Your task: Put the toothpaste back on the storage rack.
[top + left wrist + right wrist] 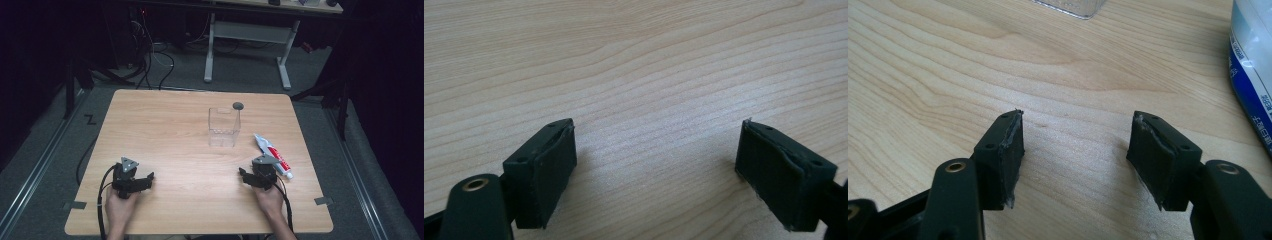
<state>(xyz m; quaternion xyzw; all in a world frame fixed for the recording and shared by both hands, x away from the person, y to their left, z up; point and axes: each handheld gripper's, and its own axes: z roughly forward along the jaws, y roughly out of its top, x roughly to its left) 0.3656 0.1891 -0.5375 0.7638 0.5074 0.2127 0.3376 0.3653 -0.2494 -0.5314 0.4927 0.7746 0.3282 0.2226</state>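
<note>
While both hands rest near the front edge of the wooden tabletop [165, 125], each one holds a claw low over the wood. Seen from the high view, the left claw [148, 178] sits toward the front left, with its grey three-cornered plate on top and a black cable curling off behind it. Its jaws stand spread wide in the left gripper view [656, 165], with bare wood grain between them and nothing pinched.

On the other side, the right claw [243, 174] sits at the front right, its cable trailing back past the wrist. Its jaws are spread too in the right gripper view [1075, 150], and nothing lies between the pads, just bare wood.

Just beside the right claw, on its outer side, lies a toothpaste tube [272, 154], white with red and blue print, flat on the tabletop and angled so its cap points toward the front right. In the right gripper view the tube [1250, 70] shows at the right edge, apart from the jaws.

Farther back, near the middle of the tabletop, stands a clear plastic box [223, 127], upright and open at the top. A small dark round disc [238, 105] lies just behind its far right corner, though whether the two touch I cannot tell
</note>
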